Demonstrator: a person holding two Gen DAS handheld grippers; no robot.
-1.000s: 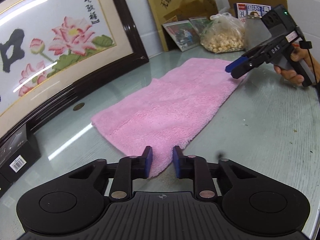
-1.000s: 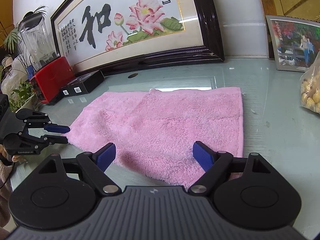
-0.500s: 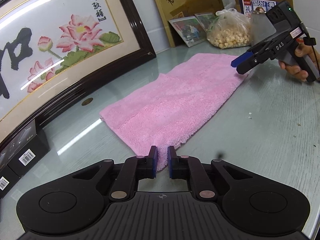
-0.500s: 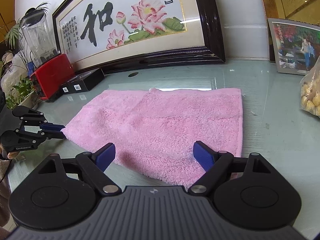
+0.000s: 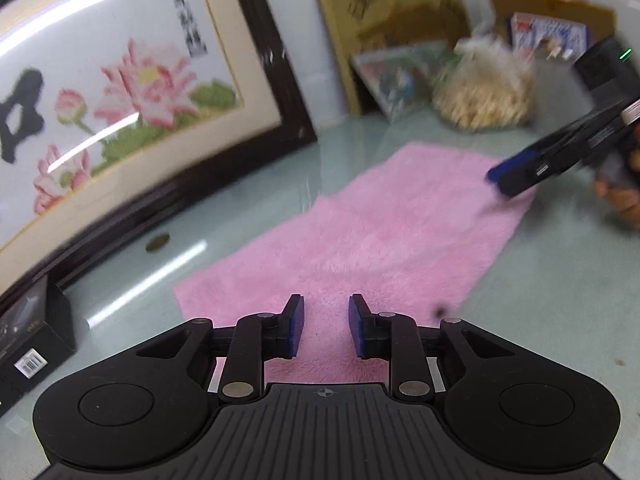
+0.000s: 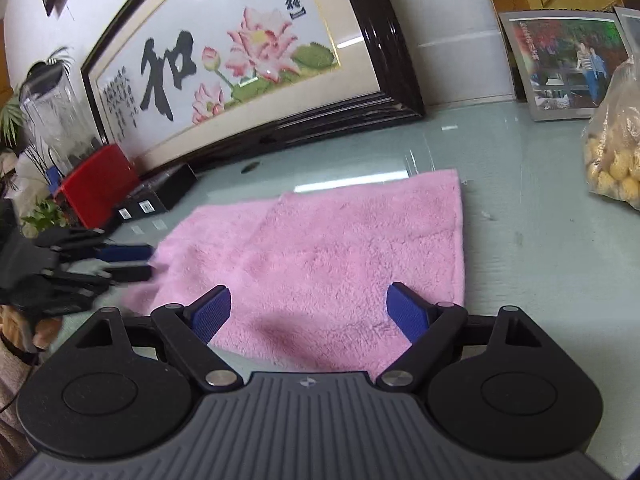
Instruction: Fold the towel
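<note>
Towel point(image 6: 340, 256): pink, flat on the glass table point(image 6: 540, 240) before the framed picture point(image 6: 240, 60), one layer overlapping.
Left gripper point(image 5: 325, 328): part-open astride its short end, holding nothing.
Right gripper point(image 6: 308, 312): wide open over the opposite end, empty, likely readying a pinch.

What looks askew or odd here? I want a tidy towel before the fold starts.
The pink towel lies flat, but its far edge steps at a seam-like line, as if layers overlap unevenly. Nothing is spilled. Both the left gripper and the right gripper are open.

Glass table point(image 6: 520, 240); pink towel point(image 6: 340, 248) flat on it; snack bag point(image 6: 616, 152).
</note>
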